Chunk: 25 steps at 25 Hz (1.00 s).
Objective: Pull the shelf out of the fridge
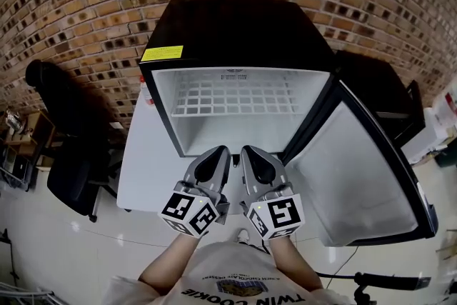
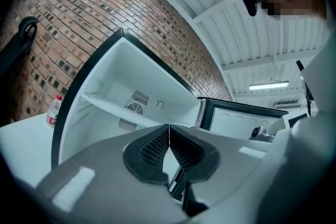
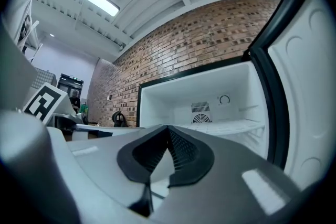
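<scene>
A black mini fridge [image 1: 235,28] stands on a white table with its door [image 1: 357,175] swung open to the right. Inside, a white wire shelf [image 1: 235,93] sits across the upper part of the cavity; it also shows as a thin white shelf [image 2: 113,107] in the left gripper view and as a shelf [image 3: 226,126] below the fan grille in the right gripper view. My left gripper [image 1: 220,152] and right gripper [image 1: 248,152] hover side by side just in front of the opening, both shut and empty, short of the shelf. Their tips, left gripper [image 2: 169,127] and right gripper [image 3: 168,128], point into the fridge.
The white table [image 1: 143,168] extends left of the fridge, with a small bottle [image 2: 52,111] on it. A black office chair [image 1: 64,125] stands at the far left. A brick wall [image 1: 86,3] runs behind. The open door [image 3: 310,86] bounds the right side.
</scene>
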Tool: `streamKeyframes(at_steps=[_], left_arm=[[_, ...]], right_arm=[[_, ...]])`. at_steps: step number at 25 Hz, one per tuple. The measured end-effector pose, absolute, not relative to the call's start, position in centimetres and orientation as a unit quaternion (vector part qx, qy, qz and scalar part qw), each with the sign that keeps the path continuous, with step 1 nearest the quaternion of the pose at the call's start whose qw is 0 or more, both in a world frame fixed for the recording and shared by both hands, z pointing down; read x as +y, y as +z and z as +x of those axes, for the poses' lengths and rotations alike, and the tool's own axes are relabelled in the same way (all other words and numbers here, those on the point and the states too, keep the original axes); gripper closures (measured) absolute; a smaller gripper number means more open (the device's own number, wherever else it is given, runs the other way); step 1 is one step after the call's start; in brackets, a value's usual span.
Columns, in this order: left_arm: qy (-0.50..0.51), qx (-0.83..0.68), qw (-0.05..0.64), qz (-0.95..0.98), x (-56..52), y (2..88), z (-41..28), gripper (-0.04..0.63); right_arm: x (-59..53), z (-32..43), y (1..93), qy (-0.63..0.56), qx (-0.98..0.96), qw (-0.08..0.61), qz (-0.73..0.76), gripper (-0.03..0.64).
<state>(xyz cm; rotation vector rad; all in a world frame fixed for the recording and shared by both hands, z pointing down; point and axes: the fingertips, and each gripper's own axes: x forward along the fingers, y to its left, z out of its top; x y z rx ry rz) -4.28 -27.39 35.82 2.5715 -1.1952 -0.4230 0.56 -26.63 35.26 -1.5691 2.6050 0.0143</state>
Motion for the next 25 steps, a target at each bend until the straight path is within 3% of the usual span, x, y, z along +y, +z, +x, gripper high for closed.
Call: streamKeyframes(at_steps=[7,14,17,25], left_arm=[[-0.228,-0.365,0.292,0.854,-30.1,37.3,-4.7,0.577],[-0.283,-0.362,0.341,0.820,-32.9,37.6,-6.1,0.535],[-0.303,-0.368,0.356,0.804,-34.4,38.2,-6.8,0.522],[-0.349,-0.375,0.399,0.761,-37.2,39.8,-8.1,0.449]], right_arm=[[-29.1,1.9,35.9,-0.077,0.841,0.109,-0.524,0.612],[-31.9,3.5,37.2,-0.184,0.819,0.167,-0.518,0.608],[-33.3,4.0,37.5,-0.215,0.807,0.189,-0.516,0.532],[-36.5,4.8,38.7,-0.314,0.770,0.255,-0.493,0.478]])
